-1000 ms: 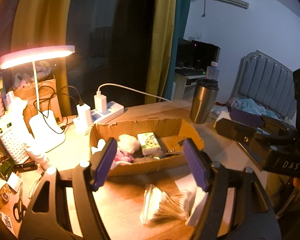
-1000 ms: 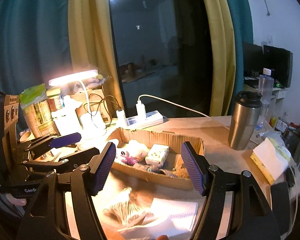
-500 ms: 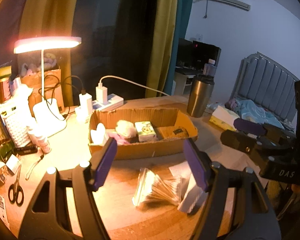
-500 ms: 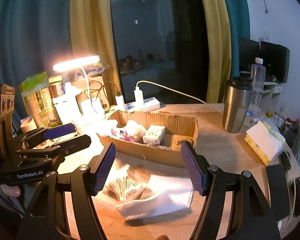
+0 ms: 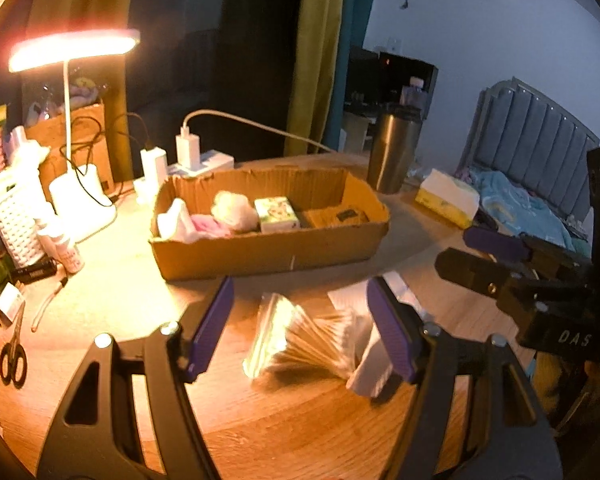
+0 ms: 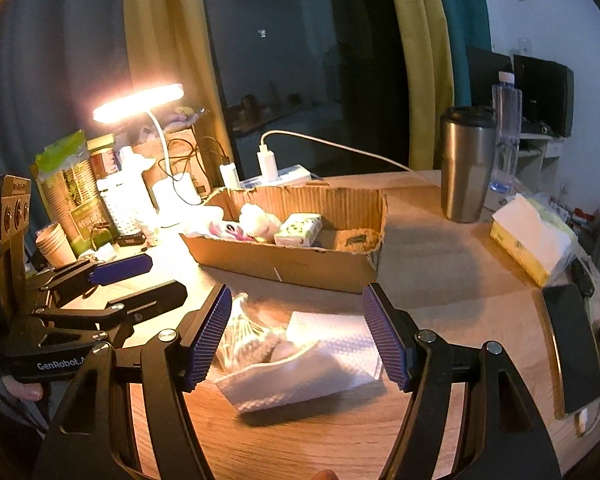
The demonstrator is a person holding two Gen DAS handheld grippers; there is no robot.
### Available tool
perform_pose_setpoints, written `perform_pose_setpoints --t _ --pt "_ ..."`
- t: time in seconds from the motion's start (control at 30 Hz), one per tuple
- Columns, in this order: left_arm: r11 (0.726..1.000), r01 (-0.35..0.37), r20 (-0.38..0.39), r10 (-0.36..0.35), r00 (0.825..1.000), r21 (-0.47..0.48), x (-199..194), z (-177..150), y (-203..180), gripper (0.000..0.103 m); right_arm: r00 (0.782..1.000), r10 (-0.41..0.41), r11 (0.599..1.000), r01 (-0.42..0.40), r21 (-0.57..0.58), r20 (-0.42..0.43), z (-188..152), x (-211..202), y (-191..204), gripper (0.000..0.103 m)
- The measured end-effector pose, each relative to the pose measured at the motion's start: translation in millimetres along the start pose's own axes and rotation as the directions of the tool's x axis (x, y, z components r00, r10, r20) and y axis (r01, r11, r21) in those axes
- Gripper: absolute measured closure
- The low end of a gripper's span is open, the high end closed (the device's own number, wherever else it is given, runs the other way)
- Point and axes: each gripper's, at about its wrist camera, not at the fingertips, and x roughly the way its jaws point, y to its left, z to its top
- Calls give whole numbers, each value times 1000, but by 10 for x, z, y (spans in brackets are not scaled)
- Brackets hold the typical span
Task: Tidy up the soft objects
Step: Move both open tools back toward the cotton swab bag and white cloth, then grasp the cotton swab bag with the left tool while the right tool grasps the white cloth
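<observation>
Jaws of both grippers stand wide apart, empty: the left gripper (image 5: 300,328) hovers above the swab bag (image 5: 300,340) at lower centre, the right gripper (image 6: 296,336) above the crumpled tissue (image 6: 300,372). The box (image 6: 300,258) sits mid-frame on the table (image 6: 460,288).

Desk clutter under warm lamplight

A lit white desk lamp (image 5: 74,46), steel travel tumbler (image 6: 464,164), clear plastic water bottle (image 6: 506,132), black-handled scissors (image 5: 13,356), black smartphone (image 6: 574,348) and white power strip (image 6: 278,174).
</observation>
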Motion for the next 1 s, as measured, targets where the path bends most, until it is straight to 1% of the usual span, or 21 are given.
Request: perform_pose_setpoints --t 0.33,0.43,0.57,0.63,0.67,0.73,0.8,0.87,1.0 --pt "999 -9 -97 12 995 30 347 -116 -122 33 1000 1 998 0 60 -22 -128 138 -284 32" --pt "999 -13 -146 20 989 48 494 -166 -172 32 999 2 997 0 71 -34 -159 179 -350 32" --pt "998 -31 -202 41 978 49 690 -239 -197 32 999 1 996 3 85 -49 -191 227 -431 32" --pt "997 -44 -223 56 973 58 767 -267 -205 29 998 0 996 5 93 -55 -207 256 -468 32" --pt "997 -48 -232 61 971 64 797 -276 -212 25 998 1 995 5 96 -61 -216 275 -489 32" --pt "996 -49 -251 66 966 71 865 -291 -217 25 997 10 995 -2 97 -83 -231 330 -510 32" --pt "997 -56 -262 69 963 54 909 -303 -188 25 993 19 996 -9 84 -115 -255 399 -500 32" --pt "998 -52 -267 59 962 34 932 -300 -138 25 986 21 999 -13 50 -163 -302 502 -449 32" --pt "998 -61 -262 63 963 15 927 -310 -46 25 975 13 1000 -16 -13 -223 -388 642 -330 30"
